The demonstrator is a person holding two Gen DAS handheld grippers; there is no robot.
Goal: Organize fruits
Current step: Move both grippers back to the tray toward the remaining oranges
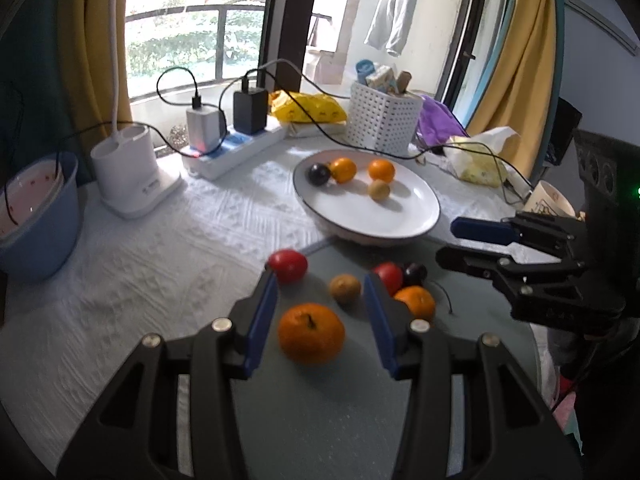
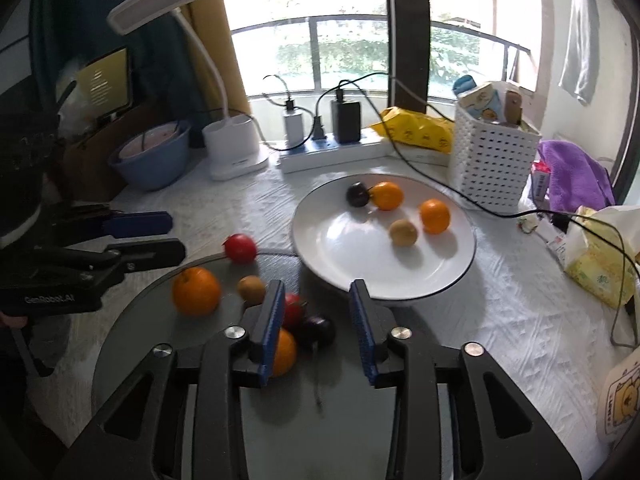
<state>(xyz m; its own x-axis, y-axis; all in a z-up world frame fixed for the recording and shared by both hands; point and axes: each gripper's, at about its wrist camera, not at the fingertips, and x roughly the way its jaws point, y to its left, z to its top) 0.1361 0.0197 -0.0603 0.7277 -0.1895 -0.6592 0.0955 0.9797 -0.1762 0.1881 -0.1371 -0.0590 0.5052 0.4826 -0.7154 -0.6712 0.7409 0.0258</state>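
A white plate (image 1: 400,220) (image 2: 360,248) holds a dark plum (image 2: 357,194), two oranges (image 2: 387,196) (image 2: 434,216) and a brown fruit (image 2: 404,232). In front of it a round grey mat (image 1: 320,400) (image 2: 160,352) carries a large orange (image 1: 311,332), a brown fruit (image 1: 345,289), a red fruit (image 1: 288,266), and a cluster of another red fruit (image 1: 389,276), a dark plum (image 1: 414,274) and a small orange (image 1: 416,302). My left gripper (image 1: 320,280) (image 2: 176,236) hovers open over the large orange. My right gripper (image 2: 317,286) (image 1: 446,242) is open above the cluster, gripping nothing.
Behind the plate stand a power strip (image 1: 236,148) with chargers and trailing cables, a white lamp base (image 1: 128,168), a perforated white basket (image 1: 384,120) and yellow bags (image 1: 308,108). A blue bowl (image 1: 36,216) sits far left. A tissue pack (image 2: 600,264) and purple cloth (image 2: 572,176) lie right.
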